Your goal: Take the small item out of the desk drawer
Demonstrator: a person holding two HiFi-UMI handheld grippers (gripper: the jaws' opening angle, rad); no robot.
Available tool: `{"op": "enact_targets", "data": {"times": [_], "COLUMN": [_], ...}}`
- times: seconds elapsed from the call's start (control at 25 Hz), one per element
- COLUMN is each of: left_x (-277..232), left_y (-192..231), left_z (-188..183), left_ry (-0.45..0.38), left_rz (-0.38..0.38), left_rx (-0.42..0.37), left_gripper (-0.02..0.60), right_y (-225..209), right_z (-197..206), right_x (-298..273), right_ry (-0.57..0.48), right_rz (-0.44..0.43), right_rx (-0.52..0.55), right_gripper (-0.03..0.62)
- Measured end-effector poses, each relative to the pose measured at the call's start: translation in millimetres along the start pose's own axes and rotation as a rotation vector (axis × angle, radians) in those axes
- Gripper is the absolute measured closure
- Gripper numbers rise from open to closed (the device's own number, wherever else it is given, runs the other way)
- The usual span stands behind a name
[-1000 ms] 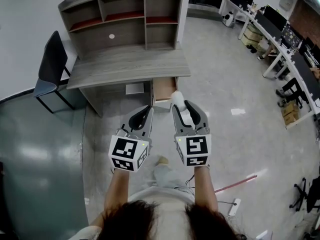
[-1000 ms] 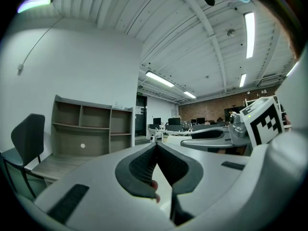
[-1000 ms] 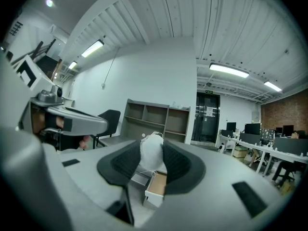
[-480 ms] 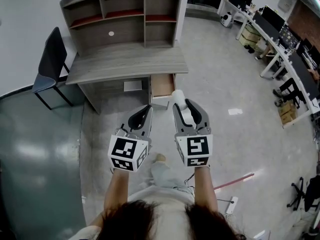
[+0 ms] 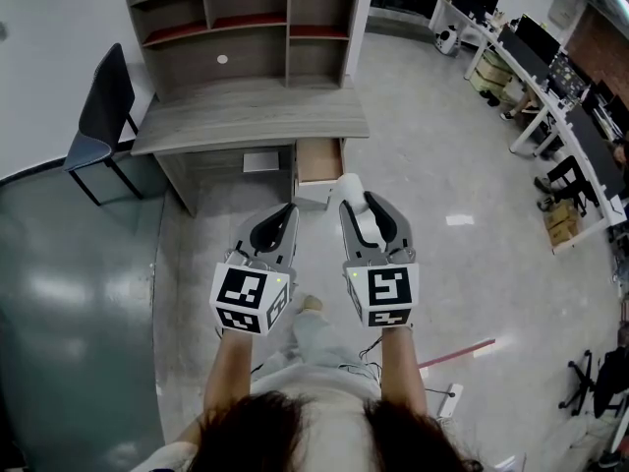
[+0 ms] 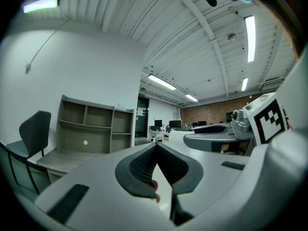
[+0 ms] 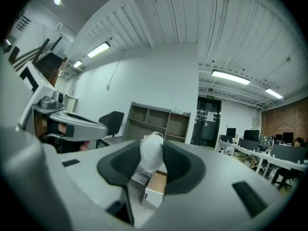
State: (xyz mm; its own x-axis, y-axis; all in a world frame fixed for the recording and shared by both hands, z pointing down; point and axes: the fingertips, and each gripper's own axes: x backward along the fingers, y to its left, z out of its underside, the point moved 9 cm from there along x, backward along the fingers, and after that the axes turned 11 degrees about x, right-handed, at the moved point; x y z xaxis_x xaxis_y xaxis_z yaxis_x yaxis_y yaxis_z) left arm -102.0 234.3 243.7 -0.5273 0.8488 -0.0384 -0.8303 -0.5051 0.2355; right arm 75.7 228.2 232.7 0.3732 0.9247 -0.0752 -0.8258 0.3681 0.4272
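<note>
We see right gripper [image 5: 360, 207] clamped on small white bundle [image 7: 152, 154] as before, out of open drawer [image 5: 319, 161], left gripper [image 5: 284, 214] jaws together, empty, desk [image 5: 246, 116] now slightly further off.

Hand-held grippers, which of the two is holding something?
The right hand-held gripper: its jaws are clamped on a small white bundle, while the left hand-held gripper has its jaws together with nothing between them.

Dark chair [image 5: 98, 106], far office workstations [image 5: 550, 72]
</note>
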Motion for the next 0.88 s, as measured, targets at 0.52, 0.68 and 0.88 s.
{"op": "enact_targets", "data": {"times": [0.52,0.68,0.88], "left_x": [19.1,18.9,15.8], "left_y": [-13.7,-13.9,-18.5], "left_z": [5.8,6.0,7.1], "left_ry": [0.000,-0.002,-0.001], "left_rz": [-0.006,-0.013,-0.013], "left_rx": [0.003,0.007,0.000], "left_gripper": [0.569,0.569,0.569], "right_y": [4.6,4.5,0.5], "right_z": [-2.9,-1.0,1.7], "right_x": [23.5,23.1,23.1], "right_ry": [-0.013,-0.014,-0.016], "right_rz": [0.013,0.008,0.005], "right_rx": [0.001,-0.002,-0.006], "right_gripper": [0.439,0.439,0.439]}}
